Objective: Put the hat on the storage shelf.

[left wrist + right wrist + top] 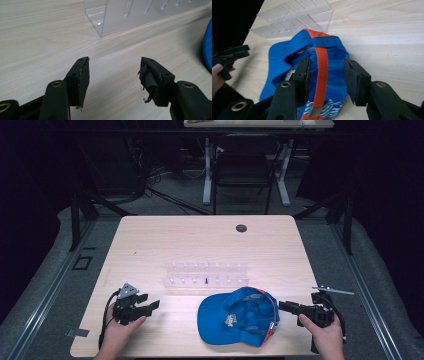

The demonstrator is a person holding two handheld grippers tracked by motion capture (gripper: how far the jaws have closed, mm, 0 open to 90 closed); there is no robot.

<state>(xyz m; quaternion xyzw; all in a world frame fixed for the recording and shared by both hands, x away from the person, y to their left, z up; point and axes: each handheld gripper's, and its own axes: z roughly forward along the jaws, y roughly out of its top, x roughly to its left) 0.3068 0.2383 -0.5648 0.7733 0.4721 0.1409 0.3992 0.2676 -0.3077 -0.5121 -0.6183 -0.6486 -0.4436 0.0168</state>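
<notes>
A blue cap (237, 316) with an orange back strap (321, 72) lies upside down near the table's front edge, right of centre. My right gripper (286, 306) stands open at the cap's right side; in the right gripper view its jaws straddle the orange strap (326, 75) without closing on it. My left gripper (150, 302) rests open on the table to the left of the cap, nothing between its jaws (113, 72). The cap's blue edge (207, 47) shows at the right of the left gripper view.
A clear acrylic rack (206, 275) with slots stands mid-table just behind the cap, also close ahead of the left gripper (140, 13). A dark round grommet hole (241, 228) sits near the far edge. Bare wood (200, 240) lies between.
</notes>
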